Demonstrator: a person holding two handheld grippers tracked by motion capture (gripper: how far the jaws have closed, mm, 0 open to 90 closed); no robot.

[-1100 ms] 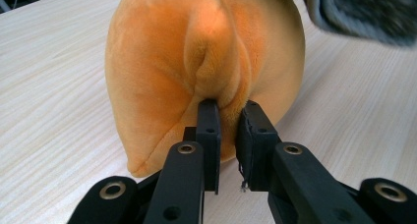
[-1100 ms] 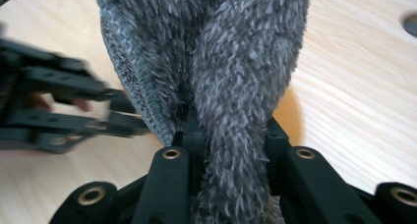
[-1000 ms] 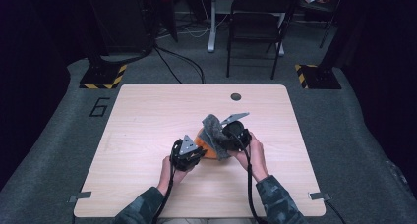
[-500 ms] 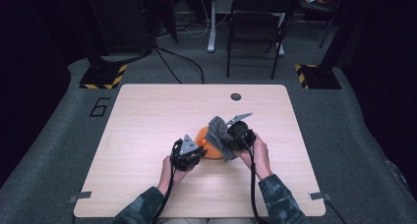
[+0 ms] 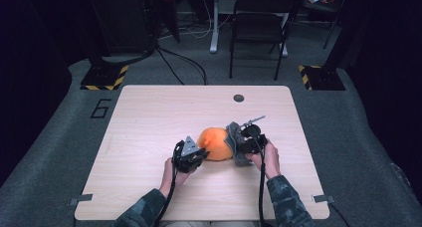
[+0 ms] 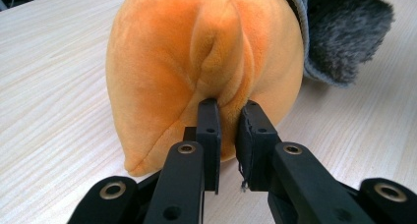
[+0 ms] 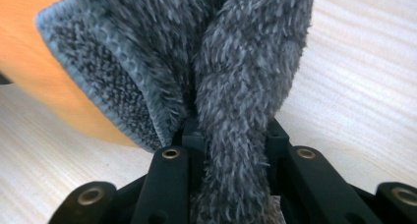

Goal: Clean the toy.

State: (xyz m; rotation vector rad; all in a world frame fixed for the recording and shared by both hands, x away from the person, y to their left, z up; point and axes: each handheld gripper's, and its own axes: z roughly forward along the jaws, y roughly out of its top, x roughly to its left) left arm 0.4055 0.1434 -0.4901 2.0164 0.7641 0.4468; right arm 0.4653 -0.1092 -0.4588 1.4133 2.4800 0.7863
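Left claw (image 6: 227, 117): clamped on a fold of the orange plush (image 5: 216, 143), near the middle of the tabletop (image 5: 149, 117).
Right claw (image 7: 231, 130): clamped on the grey fuzzy cloth (image 5: 235, 145), draped against the plush's right side.
Risk: the pinched fold may be pulled free if the cloth is tugged hard; the cloth may slide off.
Tabletop: pale wood grain, a dark round hole (image 5: 239, 98) at the far edge.
Room: grey carpet, a folding chair (image 5: 259, 28) beyond, dark surroundings.

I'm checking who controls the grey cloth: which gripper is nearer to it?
Right. The right gripper is shut on the grey fuzzy cloth; the left gripper pinches a fold of the orange plush, on its far side from the cloth.
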